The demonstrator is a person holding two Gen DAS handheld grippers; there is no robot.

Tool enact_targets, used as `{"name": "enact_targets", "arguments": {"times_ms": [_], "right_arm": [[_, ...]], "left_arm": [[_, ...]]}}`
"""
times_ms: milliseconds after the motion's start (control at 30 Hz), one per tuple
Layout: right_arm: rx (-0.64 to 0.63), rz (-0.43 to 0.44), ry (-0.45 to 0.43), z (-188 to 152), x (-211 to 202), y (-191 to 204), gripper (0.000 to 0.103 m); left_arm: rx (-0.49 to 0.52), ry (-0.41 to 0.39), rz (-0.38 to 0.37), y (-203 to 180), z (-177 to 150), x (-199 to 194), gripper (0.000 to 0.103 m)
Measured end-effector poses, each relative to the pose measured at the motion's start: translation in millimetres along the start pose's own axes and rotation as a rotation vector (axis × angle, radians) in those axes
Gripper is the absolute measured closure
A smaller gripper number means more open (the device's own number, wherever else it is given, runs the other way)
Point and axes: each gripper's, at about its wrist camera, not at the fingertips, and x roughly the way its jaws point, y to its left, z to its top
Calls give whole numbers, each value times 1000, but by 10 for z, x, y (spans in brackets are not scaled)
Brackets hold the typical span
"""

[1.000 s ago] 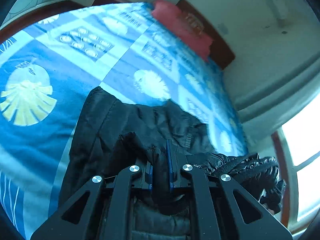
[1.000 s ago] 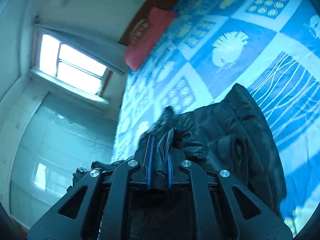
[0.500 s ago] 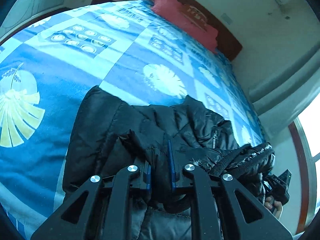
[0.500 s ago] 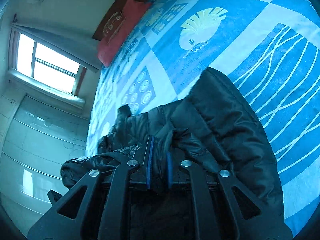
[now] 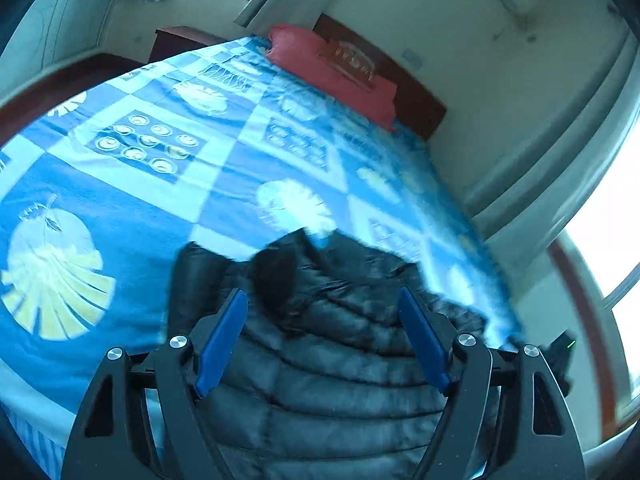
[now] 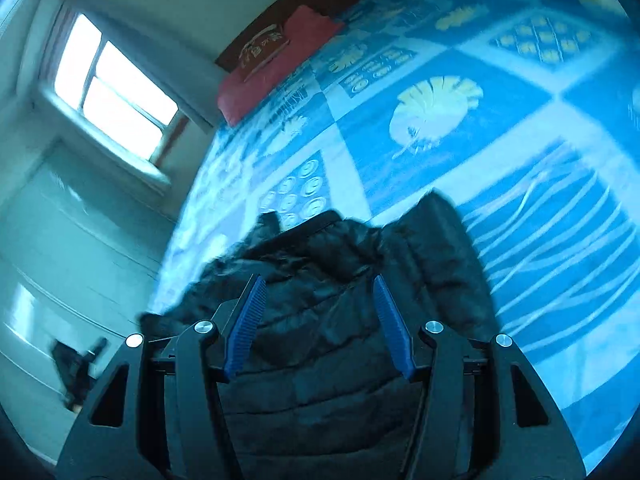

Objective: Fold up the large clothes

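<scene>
Both the left gripper [image 5: 322, 344] and right gripper [image 6: 320, 326] just popped their jaws open, dropping the black puffer jacket [image 5: 320, 360] on the bed [image 5: 120, 200]. Fold's laid; next probably regrip an edge.

Count from my side: one black puffer jacket [image 5: 332, 364], one blue patterned bedspread [image 5: 132, 200], one red pillow [image 5: 332, 68], one wooden headboard [image 5: 420, 100], my two grippers: left [image 5: 323, 300], right [image 6: 318, 286].
</scene>
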Motion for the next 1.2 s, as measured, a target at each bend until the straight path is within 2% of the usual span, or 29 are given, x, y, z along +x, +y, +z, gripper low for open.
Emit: {"name": "enact_targets", "arguments": {"times_ms": [67,267,433,467,500,533,600,633,700,767,867,1033,1200], "right_arm": [[-54,-18,34,70,120,15,41],[-147,-47,132,211,523,5,40],[-172,-52,172,232,713,3,40],[-178,-57,173,231,726,14,43],[-189,-69,177,218,745,22,53],[-194,-74,188,206,768,21,60],[-203,-81,194,178,780,21,77],[-207,-83,191,167,776,25,80],[-219,-89,176,161,739,61,88],[-242,-97,147,171,667,128,92],[-275,-99,67,281,516,299,93],[-291,-134,-9,511,567,460,94],[-273,-207,21,603,986,396,93]], "left_arm": [[22,32,25,91,17,118,27],[111,119,66,191,74,471,27],[156,146,55,153,109,644,27],[165,147,55,134,112,655,31],[174,152,61,113,112,673,42],[190,163,93,87,109,710,47],[227,177,147,41,87,755,65],[245,179,161,16,68,771,69],[278,174,179,-34,39,773,86],[318,150,202,-118,24,733,91],[378,79,232,-289,74,619,93],[342,-15,269,-384,355,624,93],[303,20,349,-268,457,1078,93]]}}
